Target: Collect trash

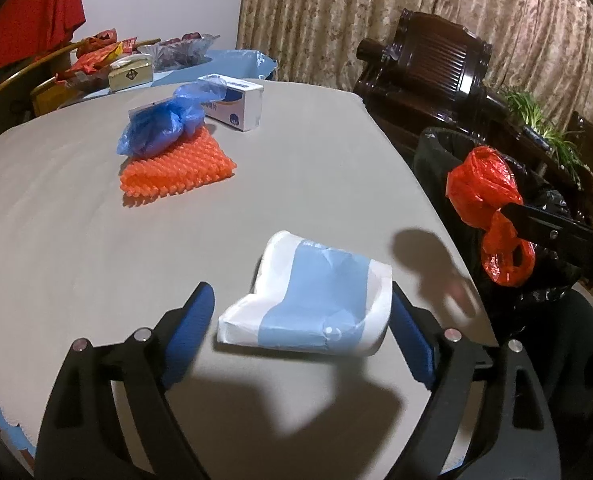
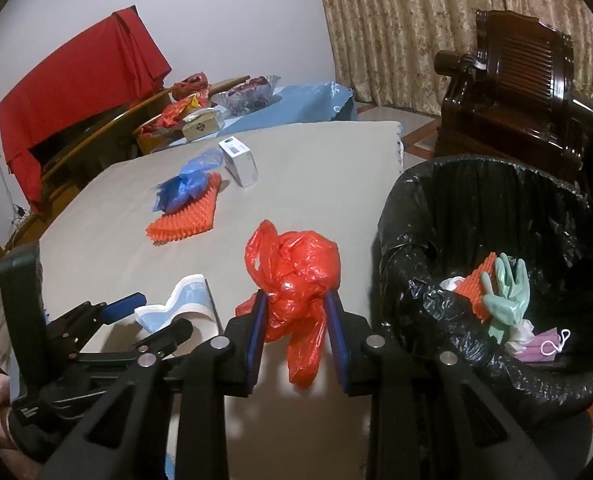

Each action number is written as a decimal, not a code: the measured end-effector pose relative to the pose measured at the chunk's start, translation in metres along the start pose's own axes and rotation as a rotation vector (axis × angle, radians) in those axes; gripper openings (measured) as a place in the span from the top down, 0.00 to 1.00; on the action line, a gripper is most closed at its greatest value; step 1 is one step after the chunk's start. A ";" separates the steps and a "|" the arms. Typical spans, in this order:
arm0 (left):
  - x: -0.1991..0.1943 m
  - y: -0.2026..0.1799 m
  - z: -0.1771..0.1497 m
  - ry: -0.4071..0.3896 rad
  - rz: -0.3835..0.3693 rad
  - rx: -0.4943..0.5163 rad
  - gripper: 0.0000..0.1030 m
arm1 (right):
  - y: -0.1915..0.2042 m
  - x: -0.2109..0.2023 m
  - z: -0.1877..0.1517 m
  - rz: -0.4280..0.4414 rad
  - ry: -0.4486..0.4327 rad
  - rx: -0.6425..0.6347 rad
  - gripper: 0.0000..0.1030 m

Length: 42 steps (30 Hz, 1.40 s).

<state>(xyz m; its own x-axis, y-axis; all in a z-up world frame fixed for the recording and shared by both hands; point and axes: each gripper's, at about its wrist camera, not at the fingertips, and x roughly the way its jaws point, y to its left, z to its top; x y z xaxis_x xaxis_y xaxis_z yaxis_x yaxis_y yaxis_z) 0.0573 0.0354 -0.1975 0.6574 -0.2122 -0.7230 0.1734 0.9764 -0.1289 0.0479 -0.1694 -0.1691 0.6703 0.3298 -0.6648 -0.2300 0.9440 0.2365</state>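
My left gripper [image 1: 302, 300] is open around a white and light-blue paper packet [image 1: 312, 300] lying on the grey table [image 1: 76, 220]; its right pad touches the packet, its left pad stands apart. My right gripper [image 2: 298, 300] is shut on a crumpled red plastic bag [image 2: 296, 272] and holds it above the table edge, left of the black-lined trash bin [image 2: 416, 216]. The bag [image 1: 484, 200] also shows in the left wrist view beside the bin [image 1: 436, 152]. The left gripper [image 2: 152, 312] and packet [image 2: 184, 300] show in the right wrist view.
On the table lie a blue plastic bag [image 1: 164, 120] on an orange spiky mat [image 1: 176, 168] and a small white box [image 1: 236, 100]. The bin holds a green glove [image 2: 504, 296], an orange piece and a mask. A dark wooden chair [image 2: 528, 92] stands behind the bin.
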 end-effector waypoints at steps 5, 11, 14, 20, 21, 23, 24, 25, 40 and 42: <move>0.005 -0.001 -0.001 0.011 0.002 -0.001 0.17 | 0.002 0.002 -0.003 0.006 0.007 -0.008 0.72; 0.011 -0.001 -0.001 0.025 -0.002 -0.001 0.17 | 0.002 0.005 -0.002 0.011 0.015 -0.014 0.72; 0.013 -0.001 0.000 0.028 -0.008 0.001 0.17 | 0.001 0.005 -0.002 0.012 0.016 -0.014 0.72; 0.019 -0.001 -0.001 0.046 -0.026 0.006 0.26 | 0.003 0.008 -0.006 0.011 0.029 -0.018 0.72; 0.020 0.000 -0.001 0.045 -0.032 0.006 0.27 | 0.003 0.008 -0.006 0.011 0.029 -0.018 0.72; 0.019 0.000 -0.002 0.039 -0.041 0.005 0.28 | 0.003 0.008 -0.006 0.011 0.030 -0.017 0.72; 0.019 0.001 -0.002 0.037 -0.043 0.005 0.28 | 0.003 0.008 -0.006 0.012 0.031 -0.017 0.72; 0.019 0.000 -0.002 0.035 -0.043 0.005 0.28 | 0.003 0.008 -0.006 0.012 0.031 -0.018 0.72; 0.003 0.010 0.006 -0.035 0.020 -0.008 0.29 | 0.003 0.021 -0.015 0.009 0.080 -0.020 0.72; 0.003 0.013 0.007 -0.033 0.025 -0.007 0.29 | 0.003 0.026 -0.018 -0.003 0.092 -0.023 0.59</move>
<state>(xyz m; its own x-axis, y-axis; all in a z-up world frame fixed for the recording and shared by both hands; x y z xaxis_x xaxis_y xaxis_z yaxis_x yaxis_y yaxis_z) 0.0670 0.0467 -0.1965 0.6855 -0.1890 -0.7031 0.1517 0.9816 -0.1159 0.0521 -0.1581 -0.1983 0.6040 0.3251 -0.7277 -0.2447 0.9446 0.2189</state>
